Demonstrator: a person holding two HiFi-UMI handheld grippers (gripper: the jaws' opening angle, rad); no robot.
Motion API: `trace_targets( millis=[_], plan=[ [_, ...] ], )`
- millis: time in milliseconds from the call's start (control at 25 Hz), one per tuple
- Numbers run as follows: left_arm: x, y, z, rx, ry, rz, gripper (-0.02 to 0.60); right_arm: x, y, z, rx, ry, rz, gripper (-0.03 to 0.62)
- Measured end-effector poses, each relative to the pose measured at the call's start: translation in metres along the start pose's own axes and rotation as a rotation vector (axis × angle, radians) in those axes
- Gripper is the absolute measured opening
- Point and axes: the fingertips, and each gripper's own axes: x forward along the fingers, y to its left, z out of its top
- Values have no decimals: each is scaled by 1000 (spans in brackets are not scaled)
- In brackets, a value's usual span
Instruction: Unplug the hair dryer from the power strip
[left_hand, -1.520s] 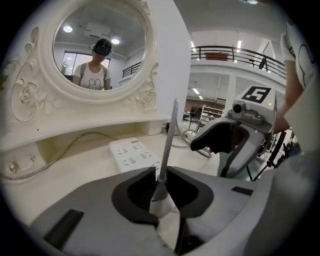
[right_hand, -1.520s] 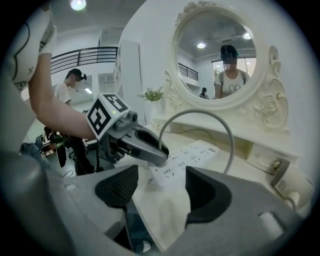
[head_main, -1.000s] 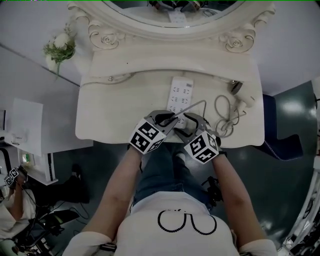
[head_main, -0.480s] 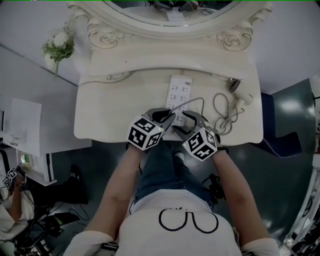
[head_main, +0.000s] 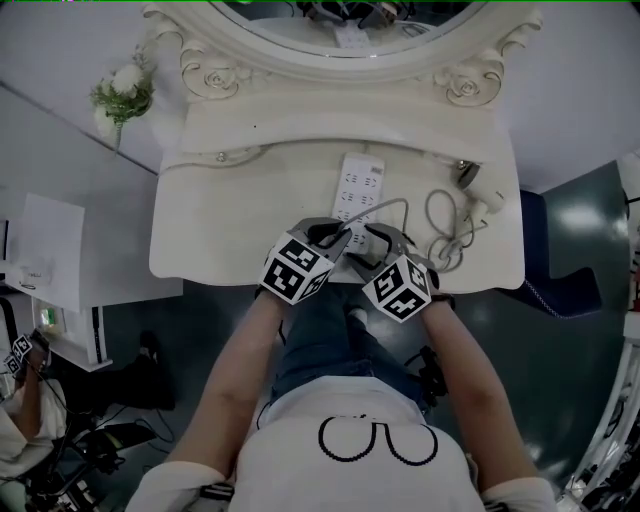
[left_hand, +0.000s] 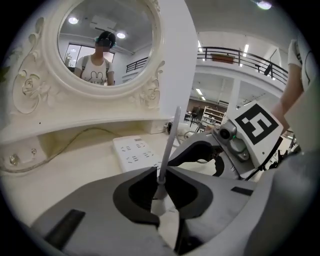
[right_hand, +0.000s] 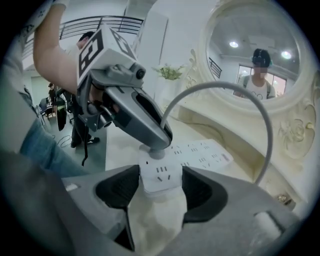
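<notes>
little has changed over the last second. in the head view your left tool (head_main: 340, 238) and right tool (head_main: 374, 240) sit as they did, nose to nose over the near end of the power strip (head_main: 360, 182). the grey cord (head_main: 385, 208) arches from them towards the hair dryer (head_main: 489, 204), which lies at the right edge of the worktop (head_main: 225, 235). so by my reading the pull has not happened yet, and the plug looks seated.

the head view hides both grips under the marker cubes. your left gripper view shows the left tool (left_hand: 160, 181) pinched tight on the cord's stiff collar just above the plug, but not the socket below. your right gripper view fills that in. the right tool (right_hand: 160, 182) is clamped on the strip's near end, bracing it. the left tool's tips come down onto the white plug (right_hand: 151, 153), which stands on the strip's top face.
</notes>
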Motion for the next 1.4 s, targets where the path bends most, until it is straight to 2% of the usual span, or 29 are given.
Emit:
trace_targets(
  millis=[80, 240, 440, 520, 640, 680, 720, 840, 880, 960, 1080, 1200, 1320, 1400],
  plan=[
    [0, 1, -1, -4, -12, -6, 48, -1, 0, 2, 18, -51, 7, 270],
    [0, 2, -1, -8, -20, -17, 48, -8, -9, 17, 158, -190, 32, 270],
    [0, 2, -1, -7, 2, -31, 49, -1, -16, 15, 193, -179, 48, 268],
    [0, 2, -1, 41, 16, -13, 48, 0, -15, 14, 211, -171, 48, 267],
    [1, 0, -4, 211, 24, 46, 48, 2, -14, 15, 208, -136, 64, 267],
    [1, 0, -5, 226, 18, 51, 48, 2, -14, 16, 203, -124, 72, 267],
    [-1, 0, -5, 200, 9, 43, 46, 3, -13, 16, 197, -113, 79, 267],
    [-4, 4, 0, 8, -17, -14, 44, 3, -13, 16, 193, -96, 93, 267],
    [-4, 4, 2, -34, -18, -21, 44, 3, -13, 16, 194, -92, 93, 265],
    [-2, 3, 3, -43, -11, -7, 44, 3, -13, 15, 200, -82, 91, 265],
    [-1, -2, 3, 25, 5, 33, 43, 4, -14, 16, 206, -79, 85, 265],
    [-5, -1, 2, 55, 9, 30, 37, 3, -14, 16, 200, -92, 90, 265],
    [-8, 6, 4, -18, -10, -16, 38, 3, -13, 16, 194, -101, 94, 265],
    [-5, 8, 8, -56, -13, -19, 38, 3, -15, 16, 202, -98, 85, 265]
  ],
)
